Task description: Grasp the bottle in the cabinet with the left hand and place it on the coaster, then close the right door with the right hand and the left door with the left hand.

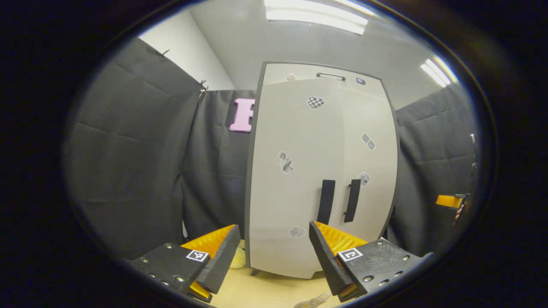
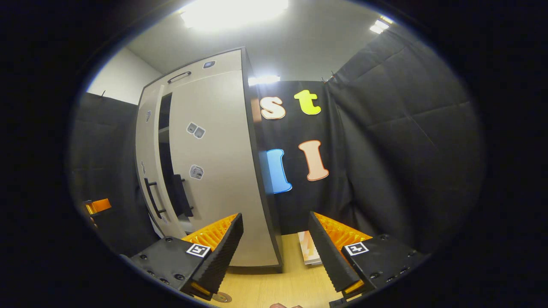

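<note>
The tall pale-grey cabinet with a dark frame (image 1: 299,179) stands upright on the light wooden table (image 1: 265,291), close in front of the black cloth wall. It has two doors, each with one black vertical bar handle. In the left gripper view the left door (image 1: 295,171) and the right door (image 1: 370,171) look almost flush, their handles (image 1: 326,201) (image 1: 352,200) side by side near the middle seam. The right gripper view, looking from the cabinet's right side, shows a dark vertical gap between the doors, so the left door stands slightly ajar there. Several small stickers dot the door fronts, and a thin metal handle (image 1: 330,76) sits on the top panel.

At the bottom edge of the left gripper view a clear, pale object (image 1: 314,300) lies on the table just below the cabinet; it may be the bottle, but too little of it shows to be sure. A small yellowish item (image 1: 237,259) rests on the table by the cabinet's lower left corner.

The left gripper (image 1: 274,252) hovers before the left door, its jaws wide apart and holding nothing. The right gripper (image 2: 276,248) faces the cabinet's right side, its jaws likewise apart and empty. In the right gripper view a flat pale card (image 2: 309,249) lies on the table beside the cabinet, and a small round disc (image 2: 221,297) sits at the bottom edge. Each view catches the other gripper small at its margin.
</note>
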The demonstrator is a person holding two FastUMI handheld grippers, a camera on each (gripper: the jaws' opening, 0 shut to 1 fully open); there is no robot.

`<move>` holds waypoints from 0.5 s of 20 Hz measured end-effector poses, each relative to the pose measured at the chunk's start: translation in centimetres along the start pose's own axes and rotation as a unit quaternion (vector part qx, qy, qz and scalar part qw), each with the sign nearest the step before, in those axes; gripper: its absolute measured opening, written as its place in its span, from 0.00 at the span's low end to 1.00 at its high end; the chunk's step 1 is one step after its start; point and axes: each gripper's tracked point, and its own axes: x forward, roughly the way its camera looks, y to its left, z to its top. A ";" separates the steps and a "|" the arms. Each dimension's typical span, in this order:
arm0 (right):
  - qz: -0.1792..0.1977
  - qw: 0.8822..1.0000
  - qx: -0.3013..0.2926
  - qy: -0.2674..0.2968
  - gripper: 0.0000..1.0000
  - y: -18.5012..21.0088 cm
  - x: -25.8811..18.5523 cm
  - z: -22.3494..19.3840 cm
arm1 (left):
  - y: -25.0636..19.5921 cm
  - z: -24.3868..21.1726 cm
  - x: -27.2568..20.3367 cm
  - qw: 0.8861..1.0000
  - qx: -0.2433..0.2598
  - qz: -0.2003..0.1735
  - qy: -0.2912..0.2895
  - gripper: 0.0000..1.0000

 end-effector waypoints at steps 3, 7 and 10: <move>0.001 1.000 -0.002 0.000 0.97 1.4 -0.1 0.4 | 0.2 0.3 -0.1 1.000 -0.007 -0.004 -0.001 0.92; -0.007 1.000 -0.002 -0.003 0.97 2.6 -0.4 1.1 | 0.3 0.3 0.7 1.000 0.000 -0.022 -0.004 0.92; -0.023 1.000 -0.009 -0.007 0.97 3.4 -0.7 1.2 | -0.6 -0.5 1.0 0.999 0.002 -0.054 0.007 0.93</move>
